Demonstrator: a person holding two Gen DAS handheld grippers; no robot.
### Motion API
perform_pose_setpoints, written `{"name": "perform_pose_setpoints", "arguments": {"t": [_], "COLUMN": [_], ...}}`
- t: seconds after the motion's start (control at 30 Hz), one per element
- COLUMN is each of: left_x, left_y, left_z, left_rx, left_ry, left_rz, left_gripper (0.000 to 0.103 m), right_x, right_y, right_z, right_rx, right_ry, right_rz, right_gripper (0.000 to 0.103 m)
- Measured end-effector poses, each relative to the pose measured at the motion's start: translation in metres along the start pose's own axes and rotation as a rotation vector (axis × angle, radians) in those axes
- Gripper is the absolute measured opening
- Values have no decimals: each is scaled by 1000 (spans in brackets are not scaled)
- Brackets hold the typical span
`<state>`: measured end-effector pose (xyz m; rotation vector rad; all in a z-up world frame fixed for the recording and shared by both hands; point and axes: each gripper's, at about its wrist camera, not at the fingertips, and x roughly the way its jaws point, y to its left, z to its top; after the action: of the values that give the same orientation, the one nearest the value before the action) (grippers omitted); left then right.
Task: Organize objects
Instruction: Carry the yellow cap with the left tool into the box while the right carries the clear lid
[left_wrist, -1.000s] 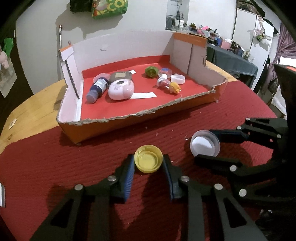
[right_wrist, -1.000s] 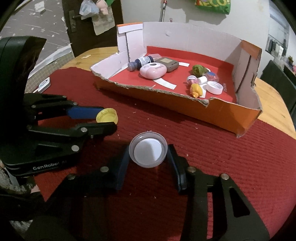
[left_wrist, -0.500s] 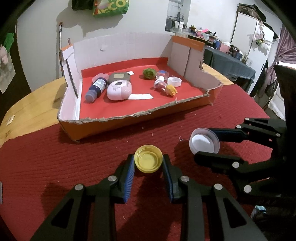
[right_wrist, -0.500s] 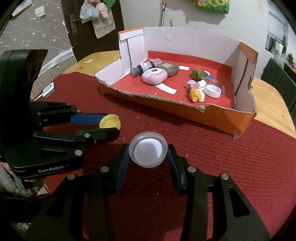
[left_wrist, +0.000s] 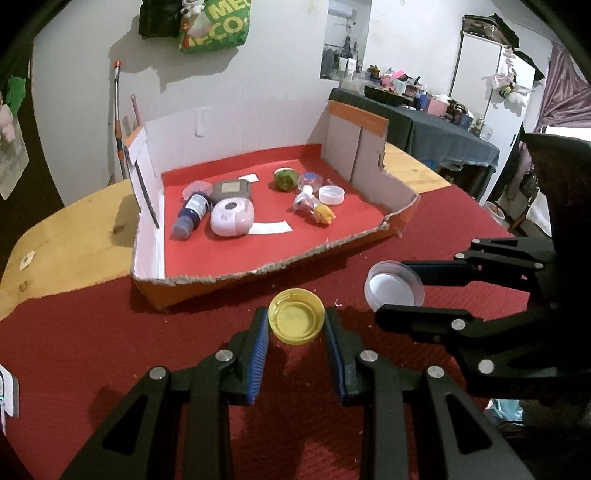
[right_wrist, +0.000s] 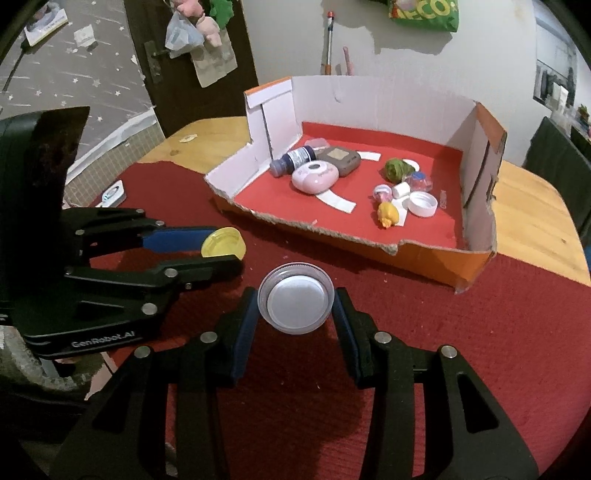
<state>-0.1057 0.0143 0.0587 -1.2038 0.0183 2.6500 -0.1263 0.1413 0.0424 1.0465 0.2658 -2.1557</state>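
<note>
- Behind the table, a white wall (left_wrist: 258, 74) carries a hanging green printed bag (left_wrist: 214, 26); a dark cloth-covered side table (left_wrist: 424, 122) crowded with small items stands to the right, and the right wrist view shows a dark wooden door (right_wrist: 184, 66) at the left.
- Across the round light wooden table (left_wrist: 66, 236) lies a ribbed red cloth (left_wrist: 92, 332) that covers its near part.
- On the cloth and bare wood sits a torn, shallow cardboard box with orange outside, white walls and a red floor (left_wrist: 236, 275).
- Inside it lie a dark blue bottle (left_wrist: 190, 216), a pink oval case (left_wrist: 232, 220), a grey-brown device (left_wrist: 232, 191), a green ball (left_wrist: 285, 178), a white cap (left_wrist: 331, 194) and a small yellow toy (left_wrist: 324, 214).
- Near the box's torn front edge, the left gripper (left_wrist: 295, 328) has its fingers closed on a yellow plastic bottle cap (left_wrist: 296, 320), held clear of the cloth, hollow side up.
- Just beside it, the right gripper (right_wrist: 295, 306) clamps a clear plastic lid with a white inside (right_wrist: 296, 302), likewise above the cloth.
</note>
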Motion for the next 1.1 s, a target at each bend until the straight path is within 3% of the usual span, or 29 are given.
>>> {"name": "perform_pose_setpoints", "arguments": {"t": [0.7, 1.1], "left_x": [4, 38], "left_y": [13, 34], "left_z": [38, 55], "left_rx": [3, -36], "left_ry": [-28, 30], "left_rz": [4, 8], "left_gripper": [31, 31], "right_x": [-7, 25], "right_y": [-9, -36], "right_z": [35, 60], "right_rx": [1, 42], "right_ry": [-31, 18], "right_rz": [29, 13], "right_gripper": [39, 39]}}
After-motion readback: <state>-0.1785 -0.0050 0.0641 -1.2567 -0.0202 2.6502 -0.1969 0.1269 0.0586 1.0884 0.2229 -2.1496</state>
